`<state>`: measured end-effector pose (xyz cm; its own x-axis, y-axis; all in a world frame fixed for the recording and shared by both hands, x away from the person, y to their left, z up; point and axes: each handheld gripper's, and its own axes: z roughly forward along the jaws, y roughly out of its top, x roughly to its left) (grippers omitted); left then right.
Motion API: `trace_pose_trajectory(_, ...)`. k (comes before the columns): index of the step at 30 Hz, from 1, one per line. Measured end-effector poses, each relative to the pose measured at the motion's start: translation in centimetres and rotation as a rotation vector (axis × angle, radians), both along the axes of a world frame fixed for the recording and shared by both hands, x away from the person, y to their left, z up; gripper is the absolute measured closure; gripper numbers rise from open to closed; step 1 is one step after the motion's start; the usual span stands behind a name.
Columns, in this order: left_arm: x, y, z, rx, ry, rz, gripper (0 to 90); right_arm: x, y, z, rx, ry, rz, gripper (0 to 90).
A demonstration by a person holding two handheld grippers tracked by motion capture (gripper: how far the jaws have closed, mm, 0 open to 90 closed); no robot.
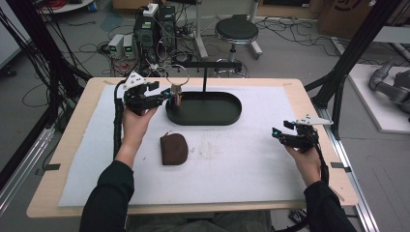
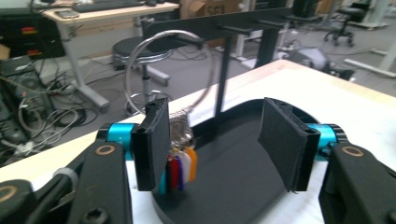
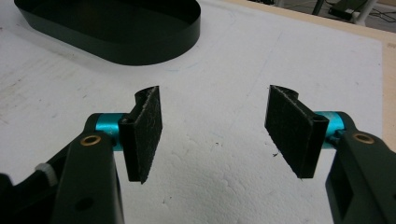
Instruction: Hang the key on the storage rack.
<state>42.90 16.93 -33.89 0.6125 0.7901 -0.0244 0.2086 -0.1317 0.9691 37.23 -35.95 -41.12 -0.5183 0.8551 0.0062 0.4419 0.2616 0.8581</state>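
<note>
The key ring [image 2: 170, 74], a large wire loop with a bunch of coloured tags [image 2: 181, 165] below it, hangs from a peg of the black stand [image 2: 223, 70] over the left end of the black oval tray [image 1: 227, 118]. The left gripper [image 1: 164, 92] sits right beside it with its jaws spread; nothing lies between the pads, and the tags hang just behind the left pad [image 2: 152, 140].

The main risk, as I judge it, is a snag on withdrawal: that pad is so close to the tags and chain that a sideways pull could catch them, swing the loop and slip it off the peg into the tray. A bump on the upright could also rock the stand.

The brown pouch [image 1: 173, 149] lies on the white mat [image 1: 251, 159] of the worktop, well apart from both hands. The right gripper [image 1: 283, 131] hovers near the right edge, jaws spread and holding nothing.
</note>
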Motion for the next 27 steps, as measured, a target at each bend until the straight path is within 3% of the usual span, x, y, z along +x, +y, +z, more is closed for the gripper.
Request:
trace_pose_trajectory(5, -2.5, 0.3, 0.2, -0.018, -0.016, -0.047, 38.7, 0.1, 0.1, -0.1, -0.009, 0.003, -0.002, 37.2)
trace_pose_trajectory(11, -5.6, 0.8, -0.1, 0.009, -0.033, -0.102, 34.3, 0.0, 0.3, -0.1, -0.019, 0.002, 0.003, 37.3)
trace_pose_trajectory(18, -8.1, 1.5, -2.1, 0.077, -0.001, -0.097, 30.0, -0.1, 0.5, -0.1, -0.030, 0.003, 0.003, 37.2)
trace_pose_trajectory(27, -10.2, 2.8, -5.1, 0.082, 0.044, -0.067, 26.7, -0.1, 0.4, 0.0, -0.017, -0.007, -0.006, 37.2)
